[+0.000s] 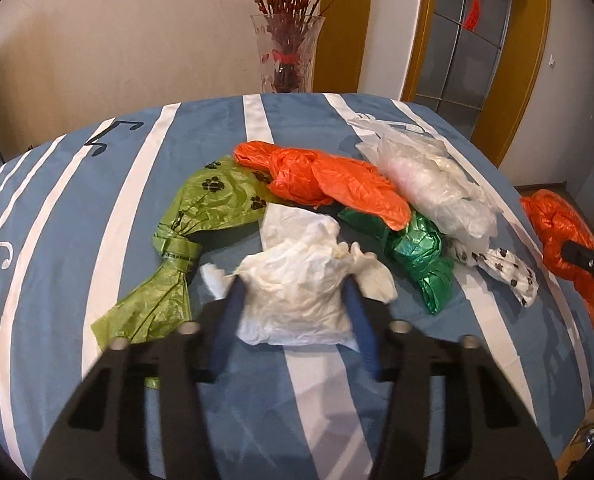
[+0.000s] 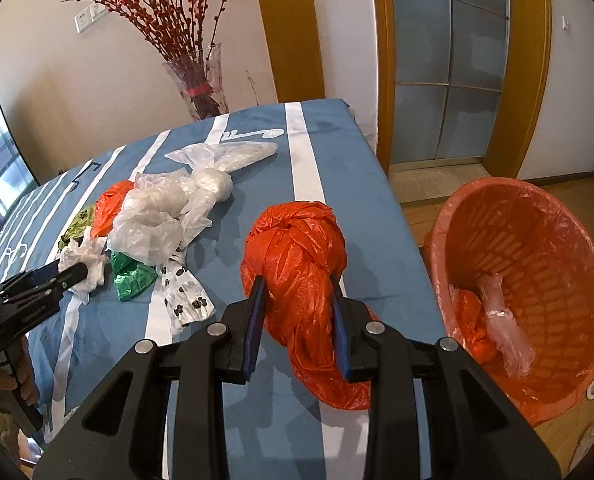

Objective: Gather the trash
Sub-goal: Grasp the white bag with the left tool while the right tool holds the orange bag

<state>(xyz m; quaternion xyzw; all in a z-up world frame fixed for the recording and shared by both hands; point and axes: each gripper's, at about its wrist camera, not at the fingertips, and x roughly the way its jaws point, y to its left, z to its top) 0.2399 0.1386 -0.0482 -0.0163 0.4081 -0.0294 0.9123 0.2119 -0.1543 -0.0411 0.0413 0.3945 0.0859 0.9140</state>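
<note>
The right gripper (image 2: 297, 292) is clamped on the knotted orange bag (image 2: 297, 248) above the table (image 2: 337, 152); carry it over the rim of the lined basket (image 2: 537, 264) (2 bags already lie inside) before releasing. The left gripper (image 1: 293, 292) has its 2 fingers pressed on the white bag (image 1: 297, 280), which lies on the cloth between them.

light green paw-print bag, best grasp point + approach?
Grip the light green bag at its knotted waist, the narrowest, firmest part. Come from above with fingers straddling the knot across the bag's long axis. Its left side faces bare tablecloth; the white bag and orange bag crowd its right, so keep the jaws off that side.
</note>
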